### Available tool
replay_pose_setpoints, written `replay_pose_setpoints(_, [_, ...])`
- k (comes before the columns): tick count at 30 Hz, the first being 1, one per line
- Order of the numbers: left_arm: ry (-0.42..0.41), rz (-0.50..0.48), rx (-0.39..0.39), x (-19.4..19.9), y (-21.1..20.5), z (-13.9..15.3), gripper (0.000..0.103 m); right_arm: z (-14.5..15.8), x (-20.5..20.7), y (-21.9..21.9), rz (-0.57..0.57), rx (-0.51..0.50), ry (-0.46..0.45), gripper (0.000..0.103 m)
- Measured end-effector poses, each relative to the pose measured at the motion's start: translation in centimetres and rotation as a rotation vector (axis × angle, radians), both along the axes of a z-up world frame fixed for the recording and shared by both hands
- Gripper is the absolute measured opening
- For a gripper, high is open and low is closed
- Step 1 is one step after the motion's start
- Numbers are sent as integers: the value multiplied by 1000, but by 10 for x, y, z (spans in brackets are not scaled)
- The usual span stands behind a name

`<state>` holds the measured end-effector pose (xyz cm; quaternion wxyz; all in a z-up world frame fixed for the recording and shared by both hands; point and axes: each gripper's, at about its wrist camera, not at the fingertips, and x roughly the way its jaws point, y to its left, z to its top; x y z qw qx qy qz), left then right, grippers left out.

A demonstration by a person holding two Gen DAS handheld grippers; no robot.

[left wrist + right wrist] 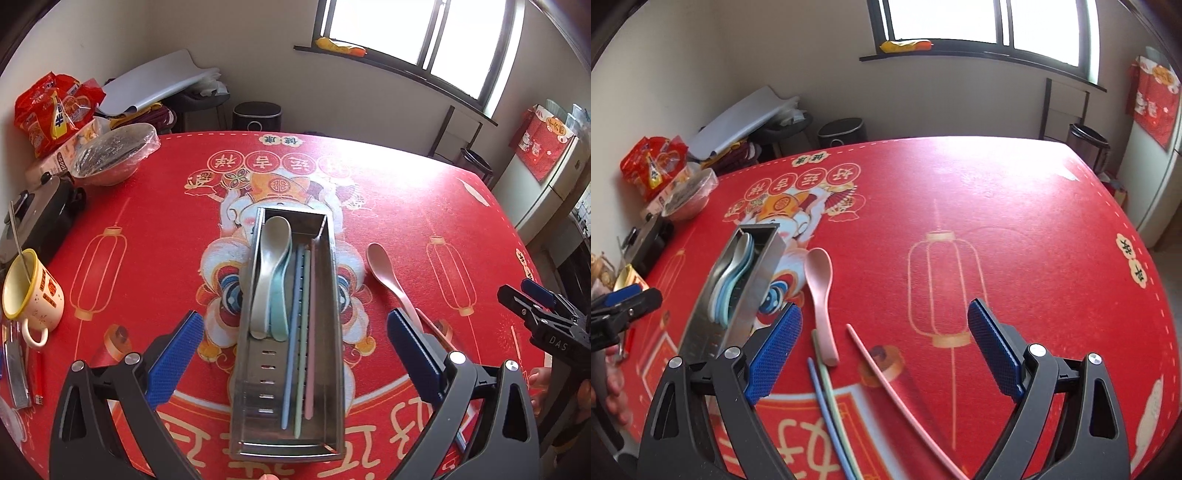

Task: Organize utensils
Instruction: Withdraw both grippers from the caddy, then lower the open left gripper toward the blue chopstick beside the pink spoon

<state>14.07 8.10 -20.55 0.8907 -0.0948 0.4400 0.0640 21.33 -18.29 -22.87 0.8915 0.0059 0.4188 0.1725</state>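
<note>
A steel utensil holder (255, 369) lies flat on the red tablecloth. It holds a grey spoon (267, 266), a teal spoon (282, 299) and blue, green and pink chopsticks (301, 332). My left gripper (295, 350) hovers open above it, its fingers spread wider than the holder. A pink spoon (822, 295) lies on the cloth right of the holder (738, 288). Near it lie a pink chopstick (897, 398) and a blue and green pair (827, 406). My right gripper (886, 347) is open above these, gripping nothing.
At the table's left edge stand a yellow-rimmed mug (29, 291), a black electric pot (40, 218), a film-covered bowl (114, 155) and red snack bags (51, 107). A knife (16, 365) lies near the mug. A metal bin (1086, 144) stands beyond the far right corner.
</note>
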Motion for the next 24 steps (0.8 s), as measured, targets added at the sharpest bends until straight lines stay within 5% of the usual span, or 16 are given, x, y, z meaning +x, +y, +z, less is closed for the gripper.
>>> replay_pose_setpoints(7, [57,17,-6,3,-40,-14,95,-9,4,-45,-24,31,22,88])
replay_pose_setpoints(16, [147,6,-45,2,-99,-42,54,-24,12,-68,73,20,77,88])
replay_pose_setpoints(21, [211,-5,-82,-3,-130,-64,19,-33,16,-77,120,3,89,88])
replay_pose_setpoints(24, [229,8,-123,-6,-141,-75,13,-39,16,-81,158,-22,96,88])
